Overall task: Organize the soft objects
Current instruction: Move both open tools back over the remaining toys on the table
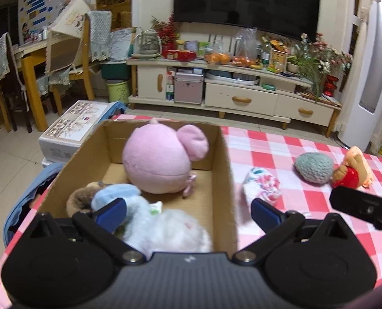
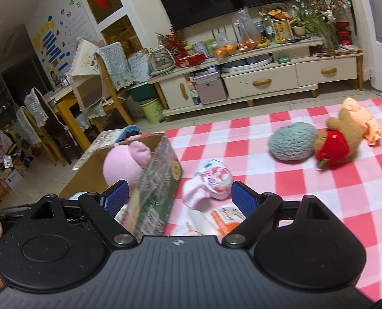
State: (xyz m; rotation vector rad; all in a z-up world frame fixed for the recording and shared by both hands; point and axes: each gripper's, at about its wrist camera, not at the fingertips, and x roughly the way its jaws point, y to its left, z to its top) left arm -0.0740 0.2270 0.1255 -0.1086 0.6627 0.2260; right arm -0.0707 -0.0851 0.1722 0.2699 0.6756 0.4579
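Three soft toys already lay in the cardboard box (image 1: 224, 170), so the sorting looked roughly half done, judging by what remained outside. Nearest the left gripper (image 1: 188, 212), whose jaws stood spread wide with nothing between them, a fluffy white plush (image 1: 170, 229) lay right below and between its fingers, a brown toy with a pale blue cap (image 1: 106, 195) sat just behind its left finger, and a round pink plush (image 1: 157, 159) rested farther in toward the box's far wall. The right gripper (image 2: 179, 200) was likewise spread and held nothing; just ahead of it, between its fingers, a floral fabric bundle (image 2: 211, 180) lay on the red-and-white checked tablecloth (image 2: 319, 206) just beside the box, with a printed paper or packet (image 2: 224, 217) nearer still, its writing too blurred to read. Farther ahead and to the right of both grippers, a grey-blue knitted ball (image 2: 291, 141) touched a brown plush in a red strawberry outfit (image 2: 337, 146), and a peach-coloured plush (image 2: 363, 121) lay just behind that; these four soft things were probably still to be boxed. The box's outer side carried green printed artwork (image 2: 155, 198), but no brand could be made out. Beyond the table, packets on the TV cabinet (image 2: 263, 79) and the wall posters bore lettering too small to tell.
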